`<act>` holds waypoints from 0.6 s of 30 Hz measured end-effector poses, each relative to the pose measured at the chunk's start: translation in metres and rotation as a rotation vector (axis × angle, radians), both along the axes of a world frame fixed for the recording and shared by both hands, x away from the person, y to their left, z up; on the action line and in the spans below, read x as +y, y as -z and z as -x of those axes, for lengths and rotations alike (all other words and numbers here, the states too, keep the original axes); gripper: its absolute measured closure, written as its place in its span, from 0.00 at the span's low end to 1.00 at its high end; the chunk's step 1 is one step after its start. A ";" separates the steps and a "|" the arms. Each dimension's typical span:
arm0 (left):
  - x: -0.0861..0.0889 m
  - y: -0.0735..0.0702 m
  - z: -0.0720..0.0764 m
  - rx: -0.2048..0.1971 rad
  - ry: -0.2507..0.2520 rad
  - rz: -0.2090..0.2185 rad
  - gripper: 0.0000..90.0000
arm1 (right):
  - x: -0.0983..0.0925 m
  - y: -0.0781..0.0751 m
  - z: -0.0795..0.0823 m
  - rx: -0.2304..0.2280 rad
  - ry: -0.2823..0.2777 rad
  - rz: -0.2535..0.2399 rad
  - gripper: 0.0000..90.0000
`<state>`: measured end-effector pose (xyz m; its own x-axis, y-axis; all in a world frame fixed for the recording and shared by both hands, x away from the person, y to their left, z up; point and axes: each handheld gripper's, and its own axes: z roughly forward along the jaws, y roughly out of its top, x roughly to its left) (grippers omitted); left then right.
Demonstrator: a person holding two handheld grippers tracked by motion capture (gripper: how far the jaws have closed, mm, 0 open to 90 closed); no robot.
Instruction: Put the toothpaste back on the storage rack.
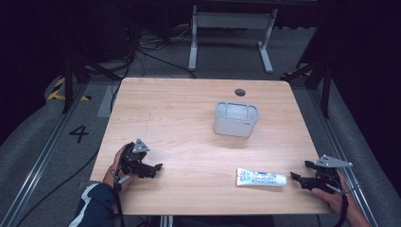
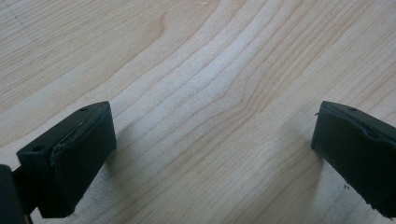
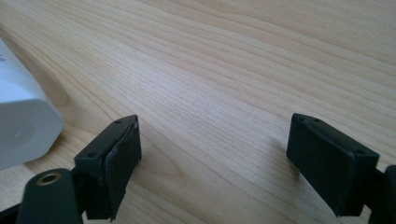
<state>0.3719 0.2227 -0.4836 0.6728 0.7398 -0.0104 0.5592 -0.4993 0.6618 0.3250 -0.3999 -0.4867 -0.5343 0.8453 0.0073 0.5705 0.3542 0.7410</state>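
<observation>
Right gripper [image 1: 297, 178] resting at table's near right edge, jaws standing wide, gripping nothing. White plastic toothpaste tube with blue print [image 1: 261, 178] lying flat on light wooden table [image 1: 189, 104], just beside right gripper. Left gripper [image 1: 158, 168] sitting near left, jaws gaping wide over bare wood. Grey plastic rectangular holder [image 1: 235, 118] standing mid-table.

A black "4" [image 1: 78, 133] is marked on the grey floor [image 1: 42, 142] left of the surface. The white tube [image 1: 261, 178] lying on the surface carries blue print, too small and blurred to read. In the right gripper view the tube's [image 3: 21, 126] near end shows faint blue marks at the frame's edge, also unreadable.
</observation>
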 end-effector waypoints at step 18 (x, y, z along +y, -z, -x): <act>0.007 0.000 0.001 -0.004 0.020 -0.003 0.00 | -0.003 -0.005 -0.002 0.048 -0.030 0.036 0.17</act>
<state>0.3706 0.2296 -0.4835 0.6872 0.7264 -0.0056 0.5469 -0.5122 0.6623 0.3273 -0.4029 -0.4822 -0.5590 0.8292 0.0031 0.5937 0.3975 0.6997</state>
